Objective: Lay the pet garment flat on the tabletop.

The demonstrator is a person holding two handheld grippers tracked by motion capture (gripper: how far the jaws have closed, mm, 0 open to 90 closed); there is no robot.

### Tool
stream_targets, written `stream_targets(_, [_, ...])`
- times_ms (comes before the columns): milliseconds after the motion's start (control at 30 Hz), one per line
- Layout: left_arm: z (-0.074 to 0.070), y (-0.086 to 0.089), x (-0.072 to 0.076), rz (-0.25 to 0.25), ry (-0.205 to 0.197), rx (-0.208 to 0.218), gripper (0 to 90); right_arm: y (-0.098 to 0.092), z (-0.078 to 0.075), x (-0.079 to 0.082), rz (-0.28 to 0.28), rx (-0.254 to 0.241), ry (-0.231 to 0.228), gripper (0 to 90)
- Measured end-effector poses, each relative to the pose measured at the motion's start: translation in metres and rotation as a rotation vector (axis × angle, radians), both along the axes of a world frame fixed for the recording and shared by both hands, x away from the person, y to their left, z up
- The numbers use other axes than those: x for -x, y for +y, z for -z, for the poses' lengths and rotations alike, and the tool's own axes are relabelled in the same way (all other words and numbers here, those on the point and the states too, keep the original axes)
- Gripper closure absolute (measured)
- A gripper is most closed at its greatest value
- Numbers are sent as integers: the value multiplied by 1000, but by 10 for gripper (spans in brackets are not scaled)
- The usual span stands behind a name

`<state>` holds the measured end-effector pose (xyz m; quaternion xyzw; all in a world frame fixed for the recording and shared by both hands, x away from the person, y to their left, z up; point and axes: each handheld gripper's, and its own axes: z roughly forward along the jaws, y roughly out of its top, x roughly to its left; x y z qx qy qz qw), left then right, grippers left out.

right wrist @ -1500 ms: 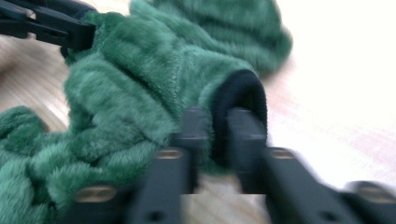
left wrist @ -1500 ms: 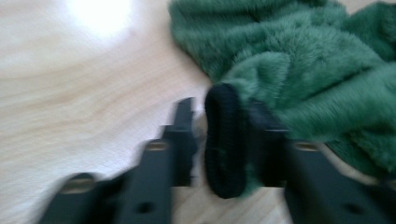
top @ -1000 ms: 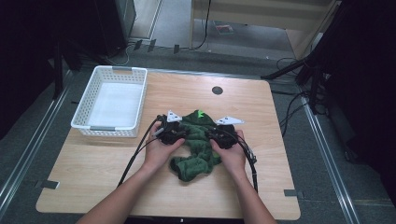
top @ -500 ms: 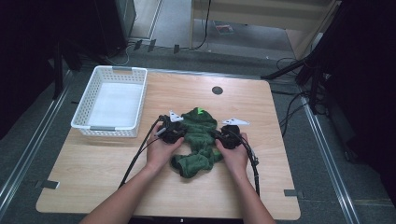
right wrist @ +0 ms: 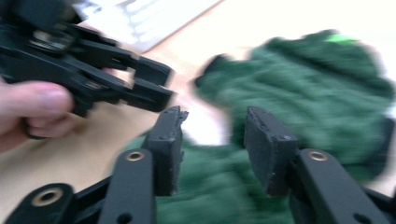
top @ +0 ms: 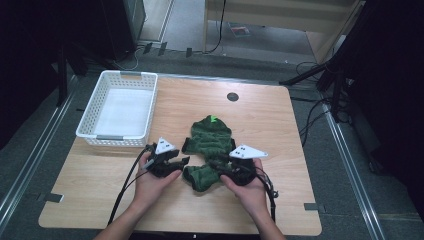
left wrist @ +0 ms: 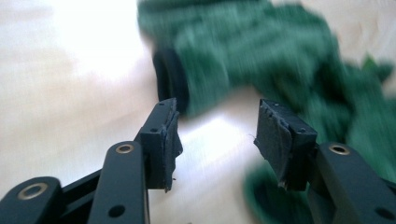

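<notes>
A crumpled green knitted garment (top: 207,145) lies in the middle of the wooden table (top: 280,130). My left gripper (top: 182,161) sits at its lower left edge and my right gripper (top: 212,164) at its lower right, both pointing inward. In the left gripper view my left gripper (left wrist: 215,135) stands open over bare table, the garment (left wrist: 261,60) just beyond. In the right gripper view my right gripper (right wrist: 212,144) stands open above the garment (right wrist: 317,93), with the left gripper (right wrist: 93,70) opposite. Both pairs of jaws have just been opening, and nothing is pressed between them.
A white slatted basket (top: 95,131) stands empty at the table's far left. A small black round hole (top: 232,96) marks the far middle of the tabletop. Cables (top: 125,187) trail from the grippers toward the near edge. Dark floor and metal rails surround the table.
Both hands have drawn back toward the near edge, from the garment's middle to its lower part. Both grippers' jaws have gone from shut to open and let go of the cloth.
</notes>
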<state>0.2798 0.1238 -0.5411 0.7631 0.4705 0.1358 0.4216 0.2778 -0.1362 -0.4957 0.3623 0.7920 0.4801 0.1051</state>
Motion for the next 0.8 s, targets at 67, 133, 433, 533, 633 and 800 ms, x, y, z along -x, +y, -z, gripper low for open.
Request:
stream_targets(67, [10,2,6,-14,10,14,593,18,2,17,-47,16,4,503])
stream_targets(133, [8,2,7,6,3,16,599,25,4,21,-60,22,5,488])
stream_targets(433, [12,-4,11,94,17,-10,700,51,28,33,-77,144,27,773])
stream_targets(533, [12,-6,11,106,16,-21,742,43,22,30,-66,89,35,817])
stream_targets(633, [12,-7,11,121,9,-36,799,22,7,27,-11,13,2,837])
stream_targets(800, [12,-8,11,122,10,-36,858,-28,-10,22,137,-67,-26,839])
